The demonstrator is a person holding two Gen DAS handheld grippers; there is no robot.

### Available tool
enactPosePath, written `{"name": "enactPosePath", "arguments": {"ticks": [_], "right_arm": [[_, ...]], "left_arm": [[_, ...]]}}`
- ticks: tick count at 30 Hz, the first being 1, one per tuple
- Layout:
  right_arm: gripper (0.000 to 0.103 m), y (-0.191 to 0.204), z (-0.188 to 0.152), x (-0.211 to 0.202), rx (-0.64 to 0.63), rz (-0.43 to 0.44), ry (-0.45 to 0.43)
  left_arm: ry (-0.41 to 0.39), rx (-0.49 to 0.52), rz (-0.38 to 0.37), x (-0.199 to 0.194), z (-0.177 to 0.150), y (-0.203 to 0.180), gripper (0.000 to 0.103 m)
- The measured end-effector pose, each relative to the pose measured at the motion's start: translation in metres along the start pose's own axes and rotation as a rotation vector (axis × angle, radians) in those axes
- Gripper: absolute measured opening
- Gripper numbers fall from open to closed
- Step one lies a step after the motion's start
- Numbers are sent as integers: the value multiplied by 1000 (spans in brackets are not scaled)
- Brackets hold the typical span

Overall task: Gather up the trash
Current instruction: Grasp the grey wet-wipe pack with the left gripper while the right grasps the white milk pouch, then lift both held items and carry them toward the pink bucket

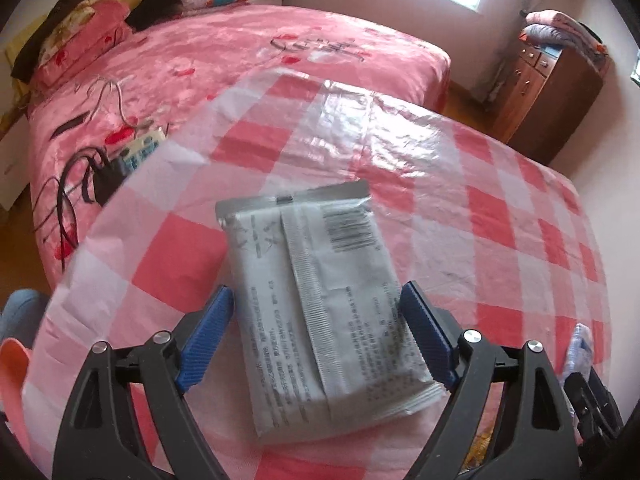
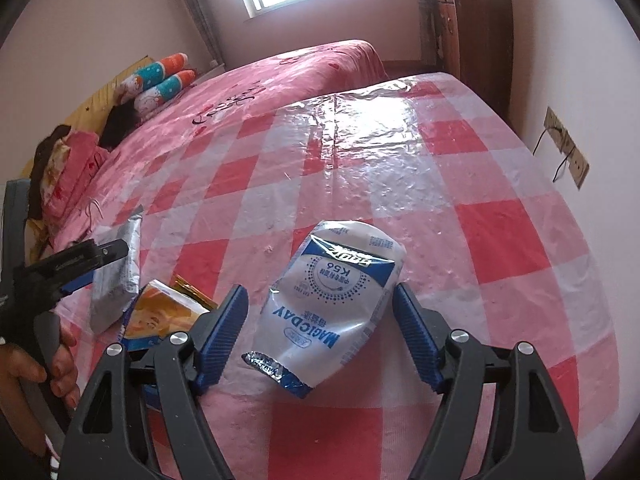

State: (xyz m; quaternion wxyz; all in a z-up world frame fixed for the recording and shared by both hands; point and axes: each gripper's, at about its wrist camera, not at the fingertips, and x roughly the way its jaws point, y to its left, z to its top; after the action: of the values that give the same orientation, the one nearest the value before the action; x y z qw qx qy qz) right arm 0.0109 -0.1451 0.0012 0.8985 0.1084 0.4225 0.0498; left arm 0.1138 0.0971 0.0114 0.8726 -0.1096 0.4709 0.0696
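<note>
A silver-white packet (image 1: pixel 316 300) lies printed back up on the red-and-white checked tablecloth (image 1: pixel 500 208). My left gripper (image 1: pixel 317 289) is open around it, with a blue pad close by each long edge. In the right wrist view a blue-and-white pouch (image 2: pixel 332 300) with a torn end lies on the same cloth. My right gripper (image 2: pixel 320 289) stands open over it; there is a gap on the left side, and the right pad is near the pouch's edge. The silver packet (image 2: pixel 116 276) shows again at the left, with a black finger (image 2: pixel 108 251) of the left gripper in front of it.
A yellow-orange packet (image 2: pixel 164 312) and a gold wrapper (image 2: pixel 192 290) lie between the two grippers. A hand (image 2: pixel 36 368) holds the left tool. Beyond the table is a pink bed (image 1: pixel 248 60) with a power strip and cables (image 1: pixel 140 148). A wooden cabinet (image 1: pixel 548 84) stands far right.
</note>
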Motion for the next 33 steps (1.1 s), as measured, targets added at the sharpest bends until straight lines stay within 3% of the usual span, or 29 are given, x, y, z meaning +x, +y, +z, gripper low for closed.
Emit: {"name": "enactPosePath", "arguments": {"ticks": [6, 26, 29, 30, 33], "right_arm": [[68, -2, 0, 1, 2, -13, -3], [66, 3, -4, -10, -35, 60, -47], [66, 1, -4, -10, -21, 90, -38], [66, 0, -5, -10, -18, 96, -35], [66, 0, -5, -10, -11, 112, -31]], "left_arm": [[-21, -30, -7, 1, -4, 2, 89], [-98, -29, 19, -13, -21, -3, 71], [-107, -32, 5, -22, -26, 4, 62], [-113, -33, 5, -27, -28, 7, 48], [-77, -50, -37, -33, -31, 21, 45]]}}
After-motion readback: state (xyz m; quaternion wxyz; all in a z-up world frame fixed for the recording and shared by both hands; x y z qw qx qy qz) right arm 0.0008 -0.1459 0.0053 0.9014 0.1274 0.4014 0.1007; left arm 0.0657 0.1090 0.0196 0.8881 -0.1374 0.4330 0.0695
